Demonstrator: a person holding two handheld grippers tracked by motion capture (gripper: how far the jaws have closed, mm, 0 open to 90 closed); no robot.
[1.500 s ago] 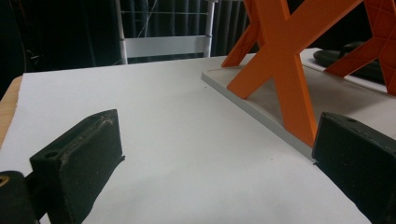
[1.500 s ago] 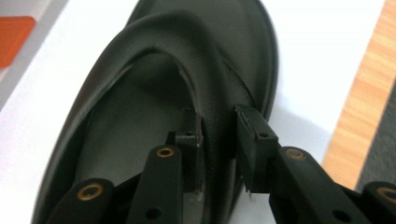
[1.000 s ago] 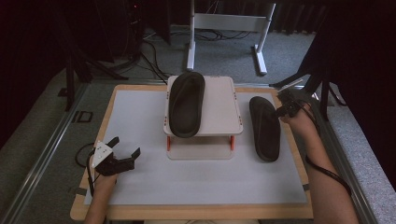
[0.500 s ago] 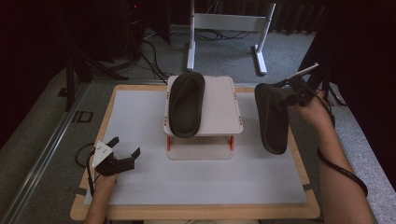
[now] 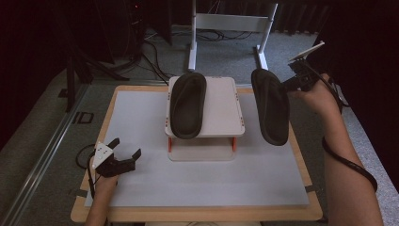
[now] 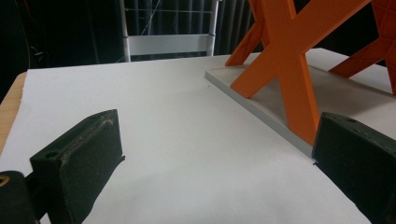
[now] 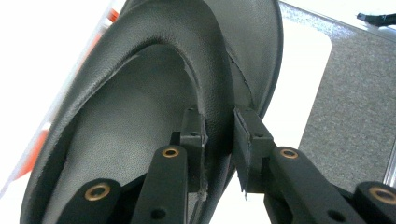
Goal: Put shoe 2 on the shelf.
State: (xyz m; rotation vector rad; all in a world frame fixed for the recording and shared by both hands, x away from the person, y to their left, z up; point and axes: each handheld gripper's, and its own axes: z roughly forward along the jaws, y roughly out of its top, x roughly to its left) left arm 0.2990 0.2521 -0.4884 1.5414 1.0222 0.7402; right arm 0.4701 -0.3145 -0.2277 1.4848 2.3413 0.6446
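From above, the right gripper [image 5: 288,84] held a black slipper [image 5: 270,106] aloft beside the white stand [image 5: 221,108]. The left gripper [image 5: 126,151] rested wide open, empty. Its own view showed the stand's orange legs [image 6: 285,70]. The right gripper view showed jaws pinching the slipper's strap [image 7: 215,116].

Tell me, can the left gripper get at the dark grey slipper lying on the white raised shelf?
Probably yes. The left gripper stands open and empty on the white mat, with bare mat up to the shelf; the slipper on top is uncovered.
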